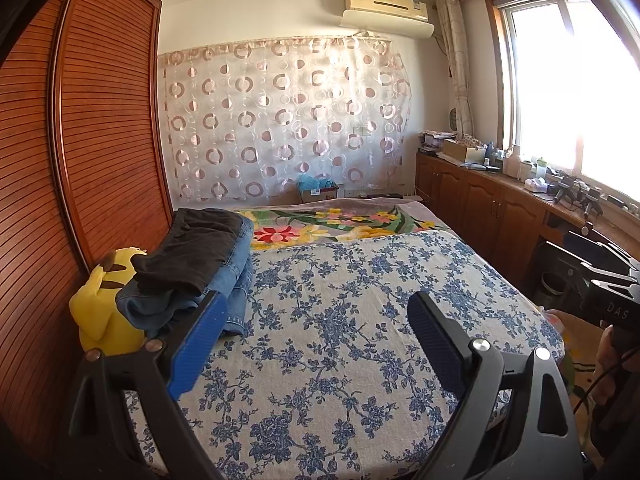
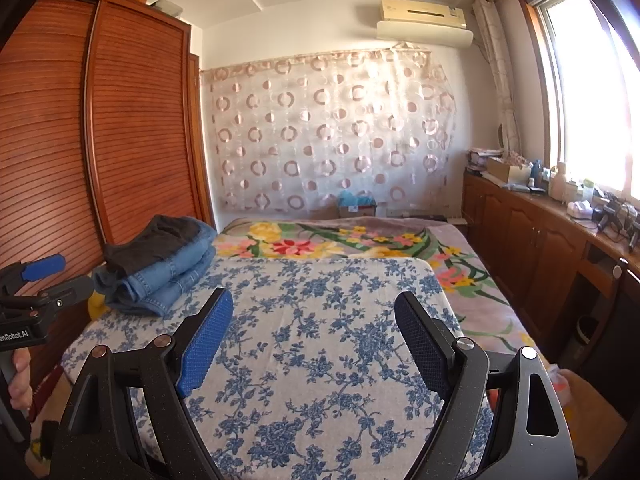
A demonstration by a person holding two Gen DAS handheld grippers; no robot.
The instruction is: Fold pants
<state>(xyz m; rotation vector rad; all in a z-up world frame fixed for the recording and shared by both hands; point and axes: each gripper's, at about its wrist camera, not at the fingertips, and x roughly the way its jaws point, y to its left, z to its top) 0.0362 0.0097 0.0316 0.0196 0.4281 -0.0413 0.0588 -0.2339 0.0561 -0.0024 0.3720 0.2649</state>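
A stack of pants lies at the left edge of the bed: folded blue jeans [image 1: 236, 276] [image 2: 168, 272] with dark pants [image 1: 188, 252] [image 2: 154, 240] on top. My left gripper [image 1: 316, 312] is open and empty above the blue-flowered sheet [image 1: 340, 340], just right of the stack. My right gripper [image 2: 314, 312] is open and empty over the same sheet [image 2: 320, 340], with the stack to its far left. The left gripper also shows at the left edge of the right wrist view [image 2: 36, 280]. The right gripper shows at the right edge of the left wrist view [image 1: 600, 280].
A yellow plush toy [image 1: 102, 312] sits beside the stack against the slatted wooden wardrobe [image 1: 80, 140]. A floral blanket [image 2: 320, 244] covers the far part of the bed. Wooden cabinets [image 2: 540, 248] with clutter run under the window on the right.
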